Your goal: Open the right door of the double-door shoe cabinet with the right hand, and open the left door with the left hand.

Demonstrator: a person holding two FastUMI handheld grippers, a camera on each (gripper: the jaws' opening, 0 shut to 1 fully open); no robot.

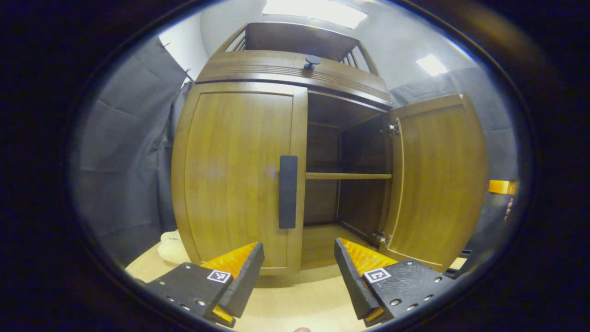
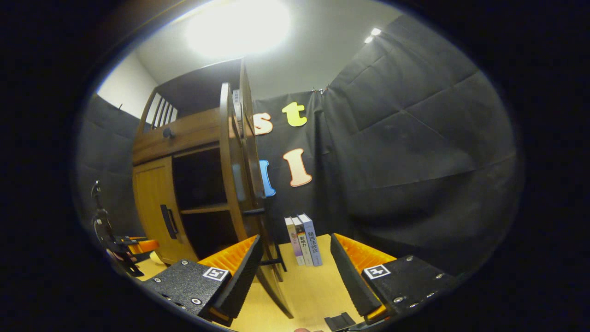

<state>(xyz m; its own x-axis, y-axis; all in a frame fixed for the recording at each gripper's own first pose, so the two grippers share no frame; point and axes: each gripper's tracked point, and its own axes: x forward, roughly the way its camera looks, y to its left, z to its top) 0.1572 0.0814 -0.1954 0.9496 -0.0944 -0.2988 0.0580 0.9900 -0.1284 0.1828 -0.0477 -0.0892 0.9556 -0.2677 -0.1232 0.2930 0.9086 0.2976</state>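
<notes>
**Halfway: right door open, left door waiting**

Now the wooden double-door shoe cabinet (image 1: 295,78) stands on a pale wooden counter (image 1: 295,299), straight ahead of the left gripper (image 1: 299,272). Its right door, a flat honey-brown wooden panel (image 1: 438,180), is swung wide on its hinges, ahead and to the right of that gripper, showing a dark interior with one horizontal wooden shelf (image 1: 348,175). The left door, a matching honey-brown panel (image 1: 235,175), is shut. Its tall, dark, bar-shaped handle (image 1: 287,191) sits just above and slightly left of the gap between the left gripper's fingers, still apart from them.

The left gripper is spread wide and holds nothing. The right gripper (image 2: 292,269) is also spread wide and empty; the opened right door stands edge-on just ahead and left of it, and three upright books (image 2: 303,240) stand on the counter beyond.

By my judgement, the right-door step looks finished and the left-door step is in hand. The next move calls for the left gripper to advance and rise to the dark handle, close both fingers across it, then pull outward along the door's hinge arc.
</notes>
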